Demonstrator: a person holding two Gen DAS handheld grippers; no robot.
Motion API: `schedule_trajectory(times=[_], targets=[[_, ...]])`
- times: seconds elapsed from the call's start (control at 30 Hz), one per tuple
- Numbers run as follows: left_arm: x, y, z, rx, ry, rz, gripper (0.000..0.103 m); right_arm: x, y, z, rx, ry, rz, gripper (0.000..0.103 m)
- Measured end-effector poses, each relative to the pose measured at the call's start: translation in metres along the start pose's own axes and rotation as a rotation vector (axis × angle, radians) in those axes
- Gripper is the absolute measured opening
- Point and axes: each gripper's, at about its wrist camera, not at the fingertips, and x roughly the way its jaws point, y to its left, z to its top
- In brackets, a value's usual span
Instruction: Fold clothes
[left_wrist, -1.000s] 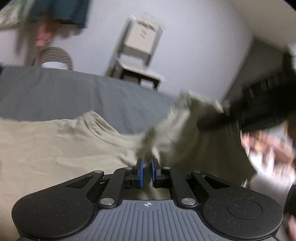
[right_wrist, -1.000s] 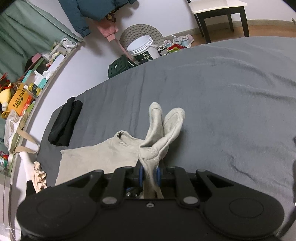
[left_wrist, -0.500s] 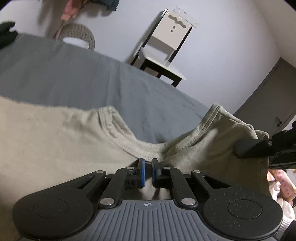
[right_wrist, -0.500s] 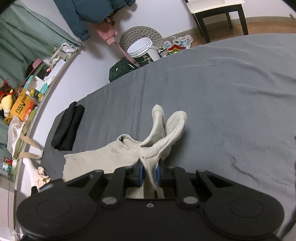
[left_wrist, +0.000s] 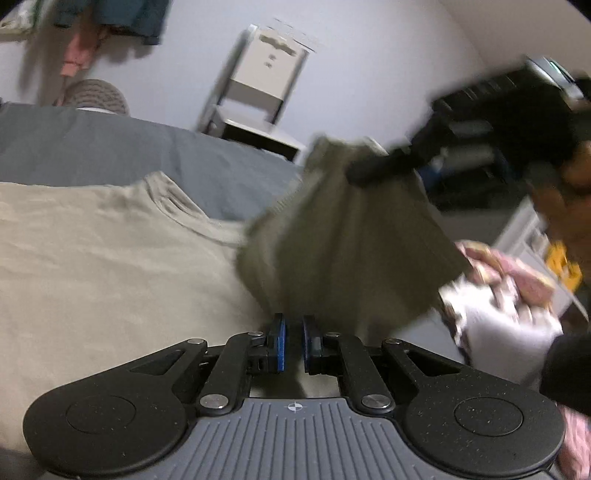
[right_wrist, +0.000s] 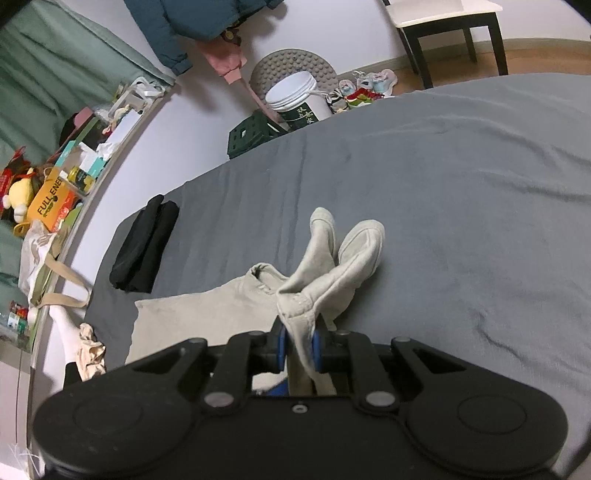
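The right gripper (right_wrist: 298, 343) has its fingers clamped on a bunched edge of the beige shirt (right_wrist: 207, 314), cloth rising toward 12 o'clock. The left gripper (left_wrist: 293, 341) has its fingers nearly together at the shirt; whether they pinch fabric I cannot tell. The rest lies flat on the grey bed (right_wrist: 461, 184), toward 9 o'clock. Carry the raised part across evenly, keeping edges aligned and tension gentle.

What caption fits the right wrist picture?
Right gripper pinches a beige shirt over the grey bed.
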Motion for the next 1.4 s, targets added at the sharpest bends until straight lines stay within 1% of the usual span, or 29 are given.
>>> schedule_trajectory(times=[0.1, 0.23, 0.3, 0.37, 0.47, 0.53, 0.6, 0.73, 0.83, 0.93, 1.1, 1.27, 1.33, 1.4], targets=[[-0.01, -0.011, -0.01, 0.08, 0.012, -0.014, 0.007, 0.0, 0.0, 0.001, 0.002, 0.002, 0.006, 0.014], [-0.025, -0.013, -0.012, 0.062, 0.038, -0.056, 0.007, 0.001, 0.001, 0.0, 0.001, 0.009, 0.011, 0.014], [-0.045, -0.014, -0.013, 0.085, 0.033, -0.062, 0.007, 0.002, 0.002, 0.002, -0.003, 0.013, 0.021, 0.014], [-0.072, -0.016, -0.013, 0.134, 0.028, -0.076, 0.007, 0.002, 0.005, 0.002, -0.006, 0.014, 0.029, 0.014], [-0.107, -0.013, -0.009, 0.201, 0.032, -0.066, 0.007, 0.004, 0.016, 0.003, -0.009, 0.021, 0.041, 0.014], [-0.126, -0.004, -0.003, 0.21, 0.028, -0.053, 0.007, 0.007, 0.027, 0.003, -0.012, 0.032, 0.044, 0.014], [-0.141, 0.007, 0.001, 0.19, 0.028, -0.04, 0.007, 0.011, 0.041, 0.002, -0.019, 0.042, 0.041, 0.014], [-0.167, 0.026, 0.003, 0.146, -0.004, -0.021, 0.007, 0.027, 0.073, -0.003, -0.049, 0.078, -0.027, 0.014], [-0.175, 0.041, 0.002, 0.105, -0.028, -0.014, 0.007, 0.046, 0.09, -0.008, -0.037, 0.09, -0.052, 0.014], [-0.178, 0.052, 0.0, 0.083, -0.032, 0.006, 0.007, 0.065, 0.106, -0.012, -0.025, 0.103, -0.077, 0.014], [-0.195, 0.067, 0.005, 0.037, -0.07, 0.033, 0.007, 0.097, 0.133, -0.019, -0.004, 0.123, -0.119, 0.014], [-0.205, 0.082, 0.007, -0.027, -0.077, 0.05, 0.007, 0.13, 0.146, -0.037, 0.017, 0.147, -0.149, 0.014], [-0.204, 0.086, 0.004, -0.055, -0.062, 0.067, 0.007, 0.14, 0.148, -0.043, 0.038, 0.152, -0.15, 0.014], [-0.203, 0.088, 0.001, -0.058, -0.053, 0.079, 0.007, 0.147, 0.148, -0.048, 0.069, 0.148, -0.143, 0.014]])
